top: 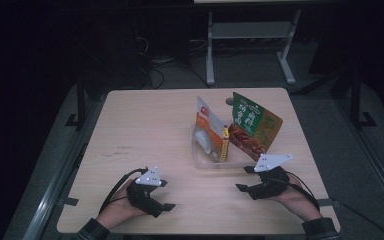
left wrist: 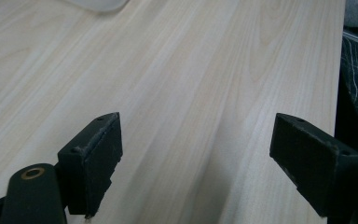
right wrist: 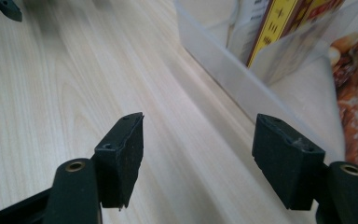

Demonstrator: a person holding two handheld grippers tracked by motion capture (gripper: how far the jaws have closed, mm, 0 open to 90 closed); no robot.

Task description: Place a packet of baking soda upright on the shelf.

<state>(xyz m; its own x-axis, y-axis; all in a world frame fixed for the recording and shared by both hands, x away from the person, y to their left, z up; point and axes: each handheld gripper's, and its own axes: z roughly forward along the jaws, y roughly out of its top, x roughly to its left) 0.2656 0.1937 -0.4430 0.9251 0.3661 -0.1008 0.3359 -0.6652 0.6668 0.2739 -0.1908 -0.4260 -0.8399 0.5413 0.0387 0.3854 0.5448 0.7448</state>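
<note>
We held both grippers near the surface's front edge — left gripper and right gripper jaws apart, empty — beside the clear bin.

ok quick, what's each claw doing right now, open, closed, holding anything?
Left claw: open, nothing between its jaws, just bare table.
Right claw: open, holding nothing, near the clear bin of snack packets.

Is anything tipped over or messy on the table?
Nothing is spilled. The green snack bag leans tilted against the clear plastic box, sticking out past its side instead of standing straight. The orange-and-white packet and the thin yellow pack stand in the box. Both grippers are open with nothing between the jaws.
</note>
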